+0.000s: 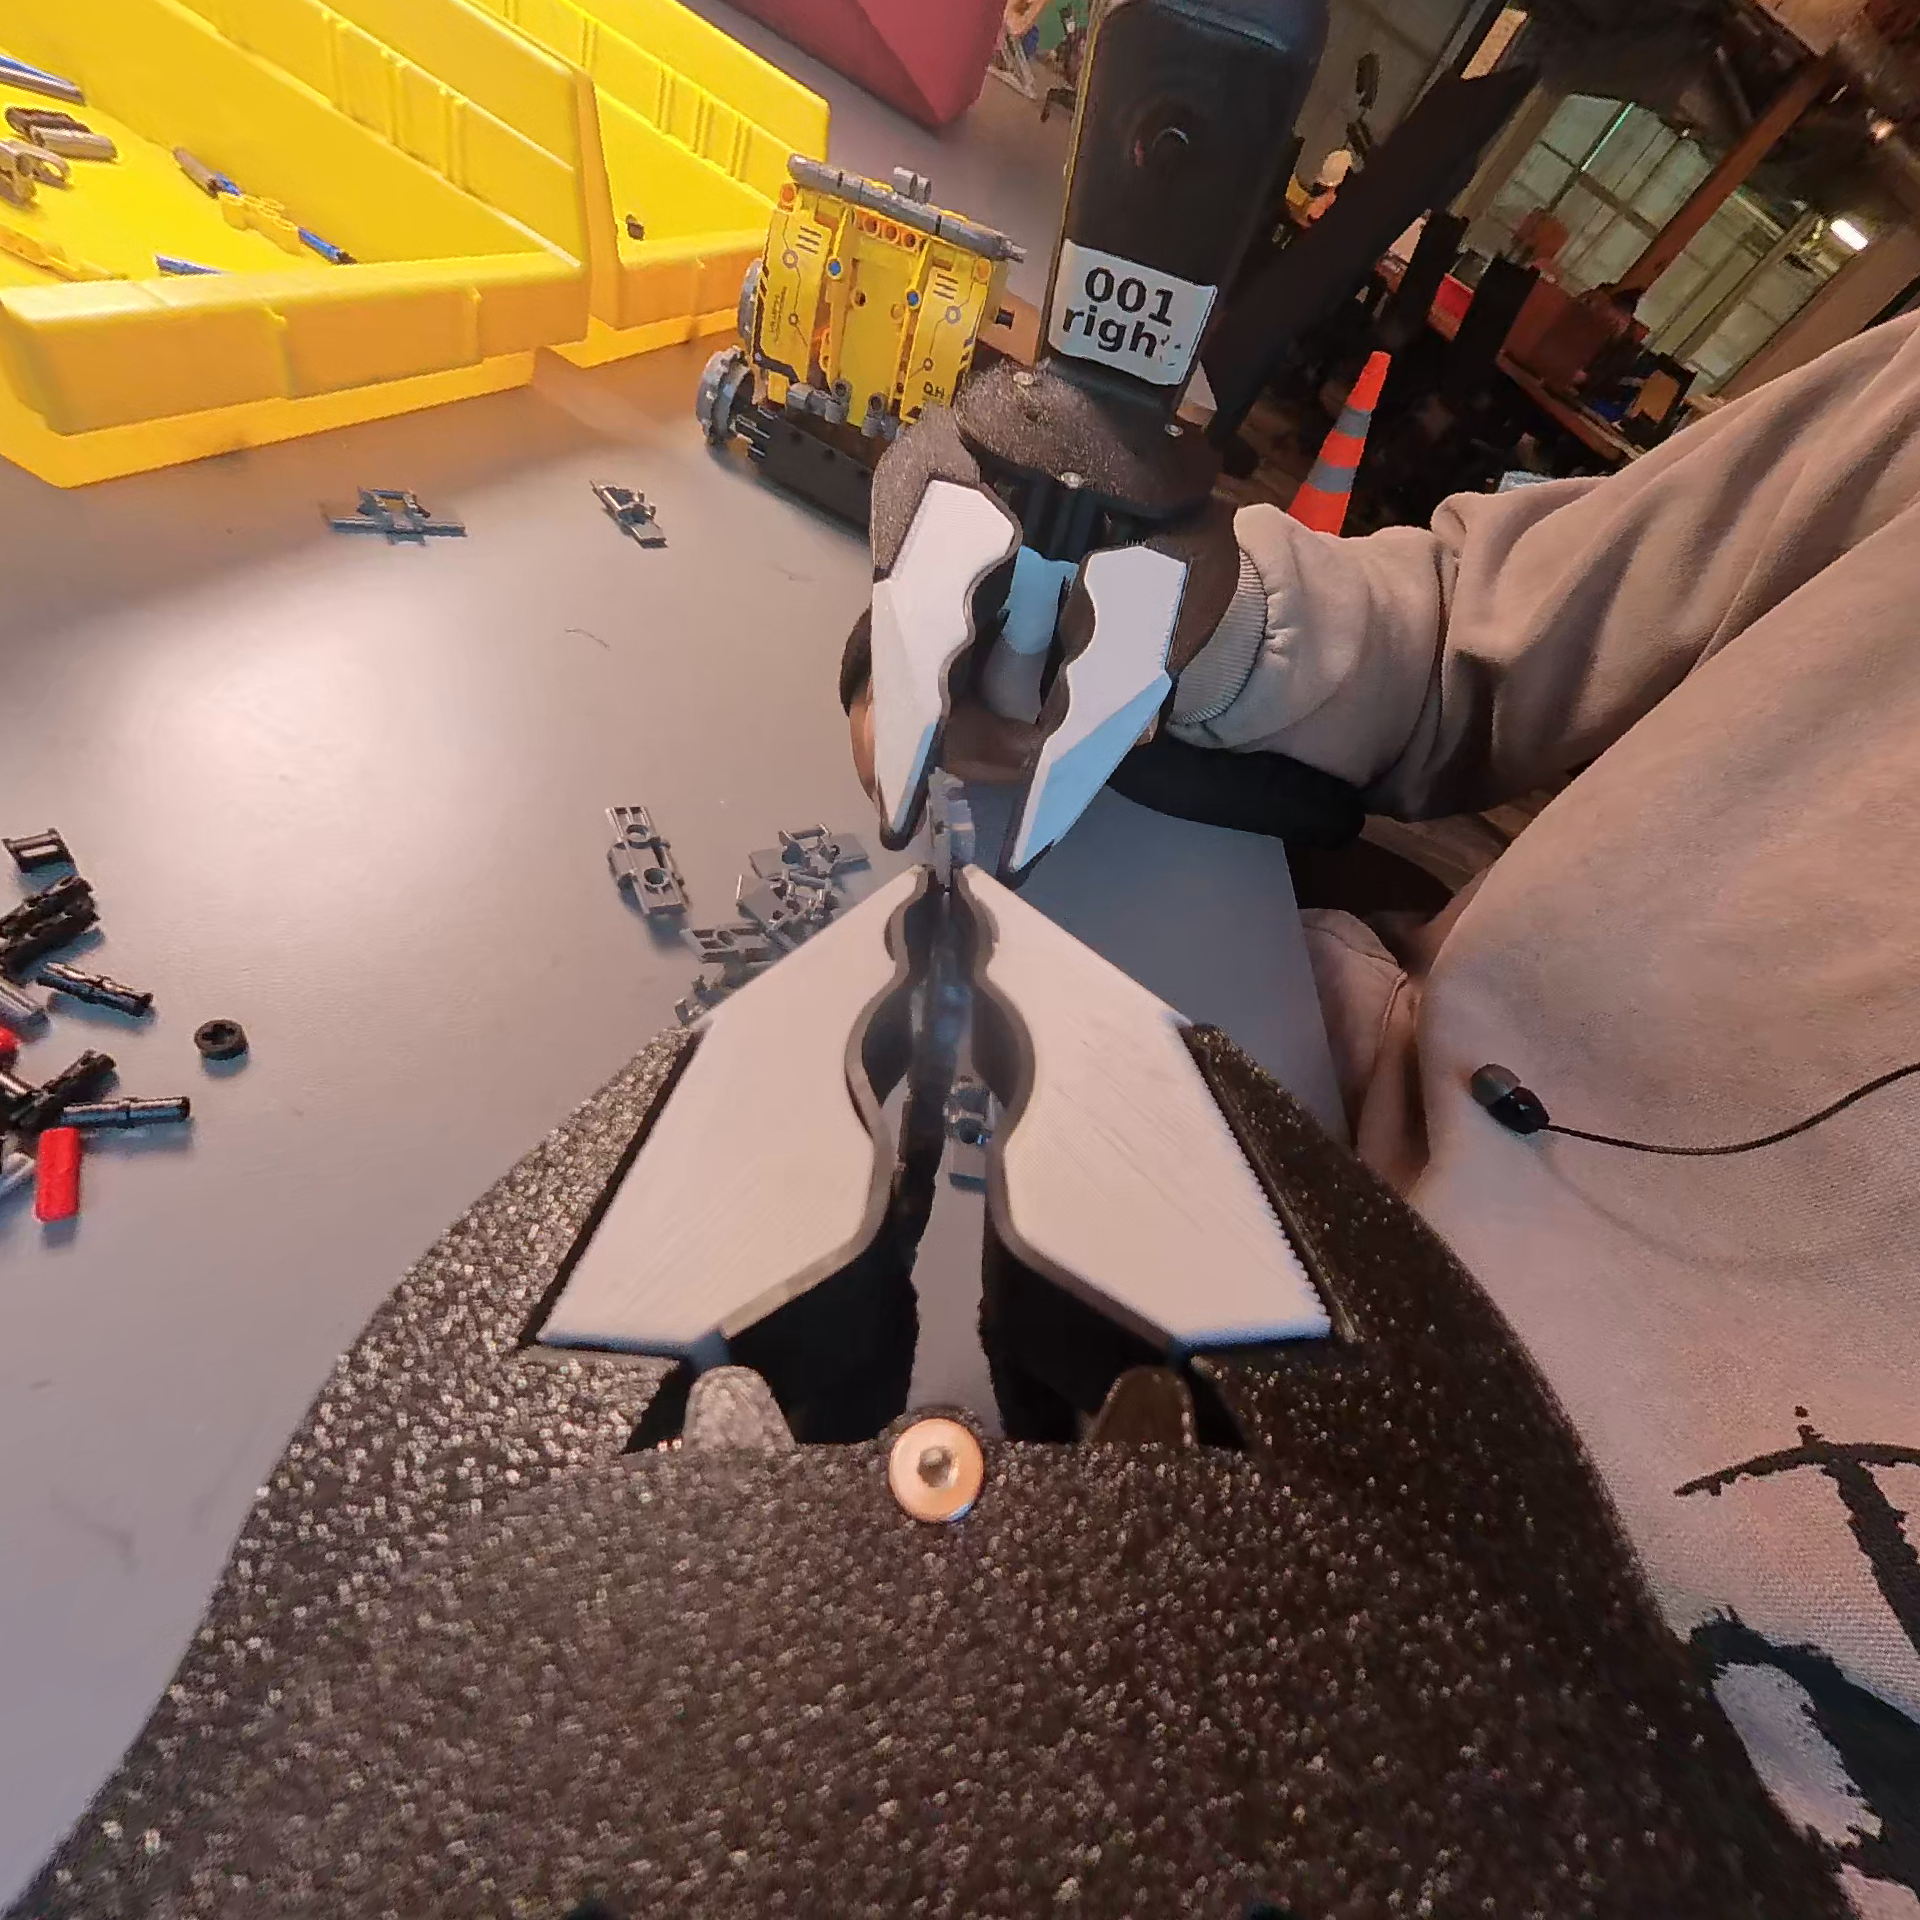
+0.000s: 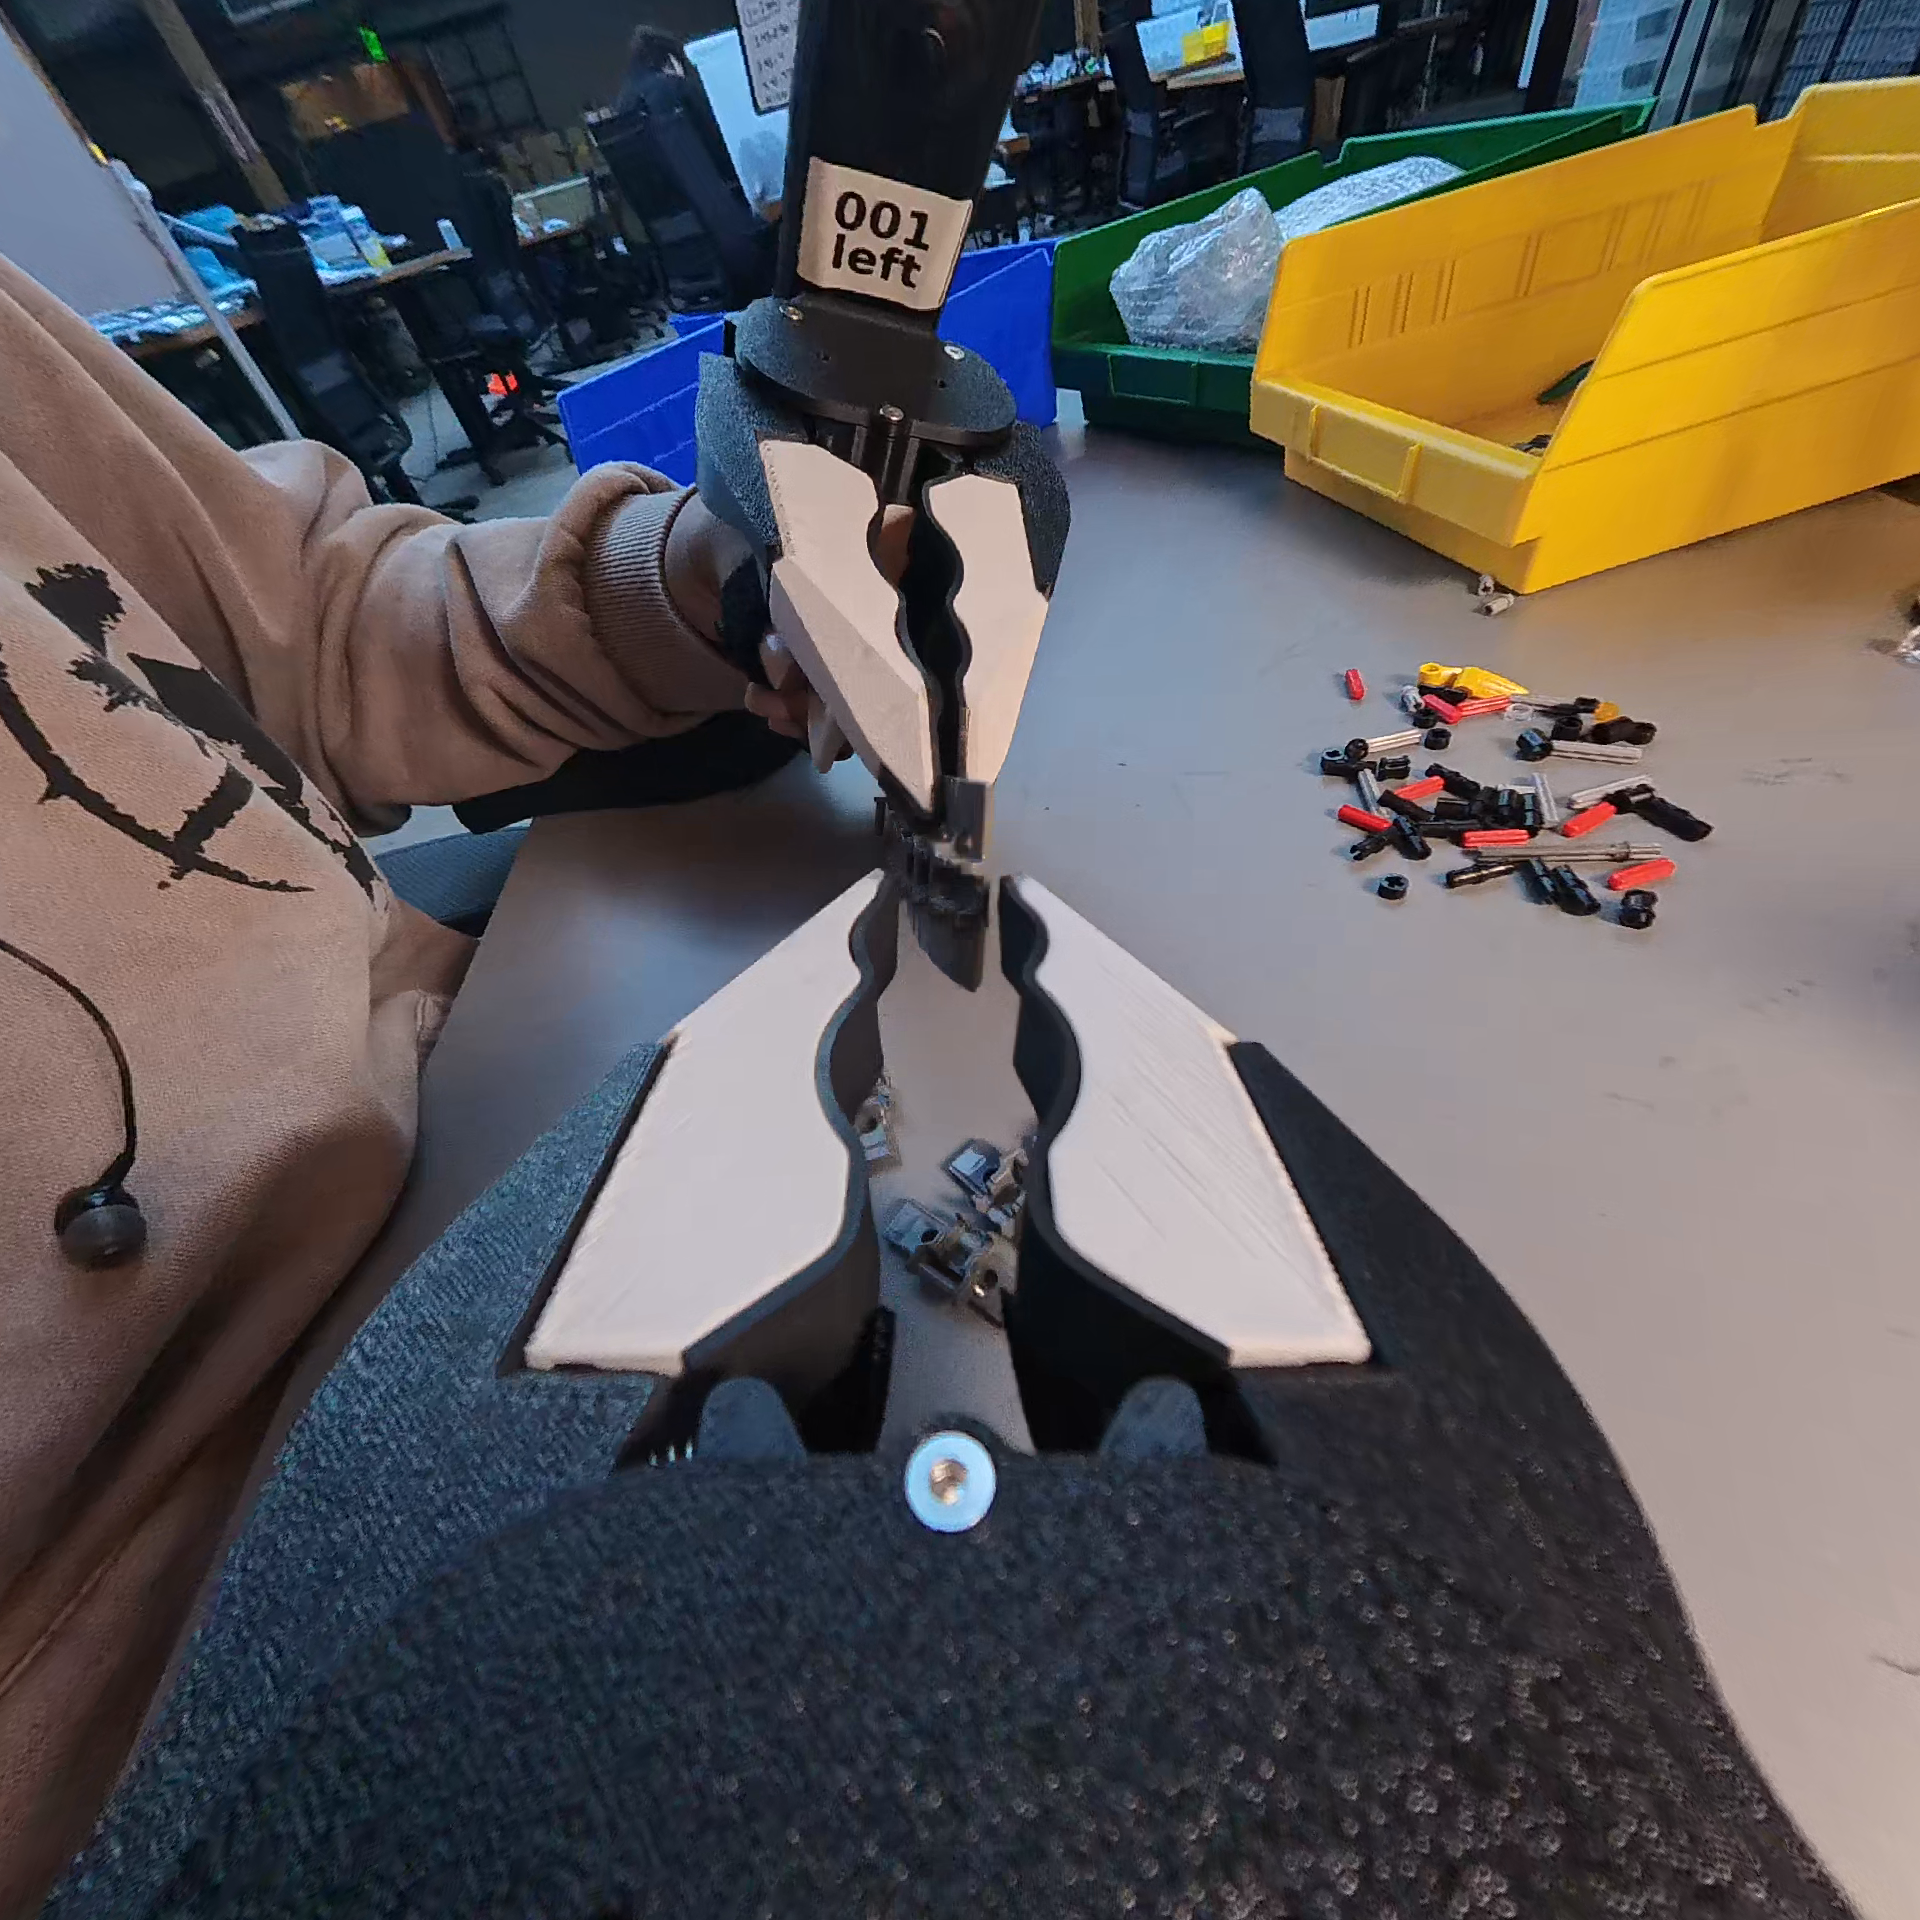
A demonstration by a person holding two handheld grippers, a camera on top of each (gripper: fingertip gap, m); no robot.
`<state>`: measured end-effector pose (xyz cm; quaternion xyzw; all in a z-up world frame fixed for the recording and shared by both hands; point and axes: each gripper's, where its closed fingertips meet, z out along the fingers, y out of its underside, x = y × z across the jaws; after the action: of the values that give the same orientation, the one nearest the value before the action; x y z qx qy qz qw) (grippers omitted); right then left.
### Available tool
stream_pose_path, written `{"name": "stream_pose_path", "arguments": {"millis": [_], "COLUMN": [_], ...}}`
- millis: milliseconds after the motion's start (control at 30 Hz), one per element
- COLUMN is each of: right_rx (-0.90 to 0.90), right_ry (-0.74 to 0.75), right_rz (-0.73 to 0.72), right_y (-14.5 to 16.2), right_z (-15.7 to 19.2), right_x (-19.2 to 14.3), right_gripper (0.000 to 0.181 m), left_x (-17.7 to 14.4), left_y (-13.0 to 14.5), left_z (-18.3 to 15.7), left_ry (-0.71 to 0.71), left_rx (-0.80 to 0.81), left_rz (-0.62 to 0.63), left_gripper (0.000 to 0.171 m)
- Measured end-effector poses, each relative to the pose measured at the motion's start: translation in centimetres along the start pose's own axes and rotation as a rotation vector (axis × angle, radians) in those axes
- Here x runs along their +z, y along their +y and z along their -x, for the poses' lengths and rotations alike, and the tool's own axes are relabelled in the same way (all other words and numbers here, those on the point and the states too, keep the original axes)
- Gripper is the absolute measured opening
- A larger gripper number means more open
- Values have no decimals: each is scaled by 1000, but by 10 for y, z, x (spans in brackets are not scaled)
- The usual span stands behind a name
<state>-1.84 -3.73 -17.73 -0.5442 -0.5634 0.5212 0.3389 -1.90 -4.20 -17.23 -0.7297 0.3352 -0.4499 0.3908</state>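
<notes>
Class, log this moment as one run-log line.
left gripper: shut on dark chain piece | right gripper: gripping gray link | tips meeting above table

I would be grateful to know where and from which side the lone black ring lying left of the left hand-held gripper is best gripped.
Judging by its pose, grip the black ring across its outer rim, coming straight down from above. It lies flat on the grey table, hole upward, apart from the black pins beside it, so both sides of the rim look free; a sideways approach would likely just push it.
</notes>
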Motion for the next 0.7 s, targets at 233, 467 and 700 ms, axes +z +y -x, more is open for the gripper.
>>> {"name": "stream_pose_path", "arguments": {"millis": [233, 467, 700], "right_rx": [33, 37, 30], "right_ry": [-30, -53, -58], "right_rz": [-37, -29, -23], "right_y": [-6, -4, -3], "right_z": [3, 6, 8], "right_x": [-2, 0, 0], "right_gripper": [20, 5, 1], "left_x": [5, 8, 8], "left_y": [6, 10, 10], "left_z": [-6, -8, -7], "left_ry": [24, 35, 30], "left_rx": [19, 21, 26], "left_rz": [36, 54, 50], "left_gripper": [2, 2, 3]}}
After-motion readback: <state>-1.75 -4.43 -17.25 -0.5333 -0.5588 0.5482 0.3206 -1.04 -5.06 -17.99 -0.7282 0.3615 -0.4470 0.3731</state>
